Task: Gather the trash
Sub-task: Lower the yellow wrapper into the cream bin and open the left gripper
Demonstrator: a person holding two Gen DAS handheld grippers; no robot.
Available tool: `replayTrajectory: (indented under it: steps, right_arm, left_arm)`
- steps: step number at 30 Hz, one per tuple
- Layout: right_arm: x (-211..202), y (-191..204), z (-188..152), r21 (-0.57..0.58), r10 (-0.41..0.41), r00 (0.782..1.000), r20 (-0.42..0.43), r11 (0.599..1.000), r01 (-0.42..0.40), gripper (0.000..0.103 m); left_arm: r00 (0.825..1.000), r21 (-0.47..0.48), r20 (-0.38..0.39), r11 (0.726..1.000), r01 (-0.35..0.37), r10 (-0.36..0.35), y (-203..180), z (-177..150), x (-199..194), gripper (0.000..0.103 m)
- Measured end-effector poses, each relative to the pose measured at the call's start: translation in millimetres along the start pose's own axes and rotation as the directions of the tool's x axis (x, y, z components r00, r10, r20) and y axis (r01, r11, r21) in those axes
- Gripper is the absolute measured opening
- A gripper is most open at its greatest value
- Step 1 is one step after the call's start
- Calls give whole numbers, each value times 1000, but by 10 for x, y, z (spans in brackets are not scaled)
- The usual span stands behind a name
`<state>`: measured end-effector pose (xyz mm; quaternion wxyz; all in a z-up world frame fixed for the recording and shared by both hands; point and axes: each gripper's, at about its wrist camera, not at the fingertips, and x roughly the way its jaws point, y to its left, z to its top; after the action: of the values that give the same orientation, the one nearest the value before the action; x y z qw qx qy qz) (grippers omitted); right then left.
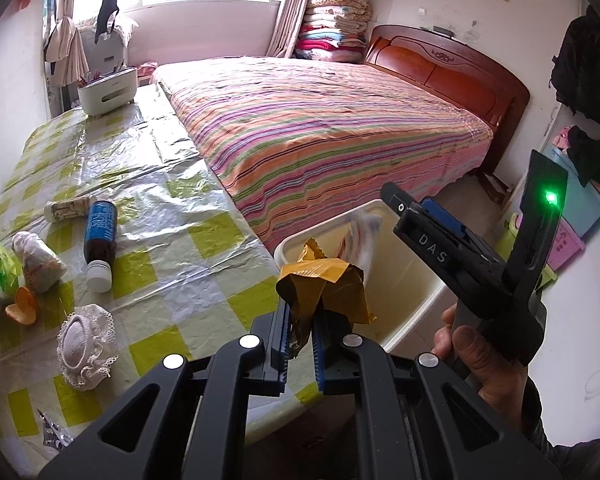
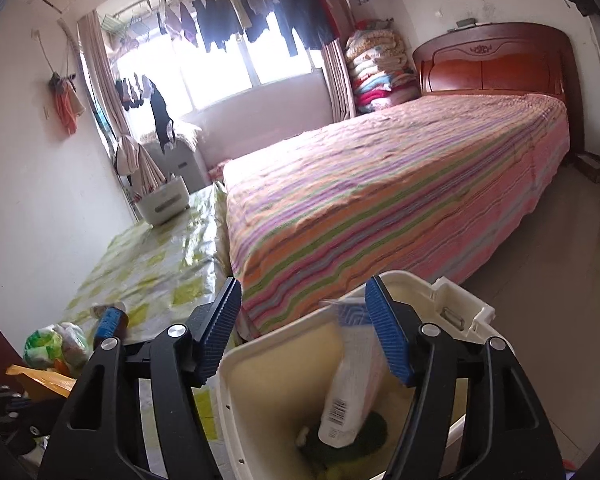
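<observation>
- The left gripper (image 1: 300, 320) clamps a crumpled yellow wrapper (image 1: 324, 284) between its blue pads, at the tabletop's (image 1: 172, 216) near right edge, just beside the white bin's (image 1: 288, 246) rim.
- The right gripper (image 2: 304, 332) hangs over the bin (image 2: 236, 364) with its jaws spread wide; a white packet (image 2: 352, 384), blurred, stands tilted inside the bin between them.
- On the tabletop's left side lie a lace-edged pad (image 1: 86, 350), an orange peel (image 1: 22, 306), a bagged lump (image 1: 40, 258) and a brown bottle (image 1: 99, 236) on its side.
- A white caddy (image 1: 108, 90) stands at the far end, beside the striped bed (image 1: 320, 132).
</observation>
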<state>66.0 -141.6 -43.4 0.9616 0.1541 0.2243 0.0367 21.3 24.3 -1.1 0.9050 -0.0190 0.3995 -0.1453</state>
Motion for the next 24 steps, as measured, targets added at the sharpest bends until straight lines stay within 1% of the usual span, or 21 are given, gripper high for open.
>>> replayTrajectory:
  steps: [3, 4, 6, 14, 17, 19, 24]
  right_arm:
    - [-96, -73, 23, 43, 12, 999, 43, 999, -14, 68]
    - [-139, -113, 37, 63, 14, 998, 64, 998, -18, 71]
    - [-201, -170, 78, 99, 2, 995, 103, 995, -12, 74]
    - [-378, -499, 156, 221, -27, 978, 206, 975, -20, 75]
    - [-429, -596, 170, 273, -20, 971, 238, 961, -47, 75]
    - [-450, -623, 176, 288, -19, 967, 254, 956, -57, 75]
    - [-480, -655, 172, 310, -12, 961, 275, 948, -76, 78]
  left_arm:
    - [1000, 4, -4, 1000, 4, -4, -27, 13, 18, 9]
    - [1000, 6, -7, 1000, 6, -6, -32, 19, 23, 9]
    - [1000, 6, -16, 1000, 15, -15, -51, 32, 52, 9]
    - [997, 21, -71, 999, 45, -44, -181, 184, 349, 10]
    - [996, 38, -84, 998, 44, -41, -256, 245, 462, 10]
    - [996, 48, -86, 998, 41, -37, -314, 282, 529, 10]
    - [990, 63, -127, 996, 61, -53, -449, 329, 735, 11]
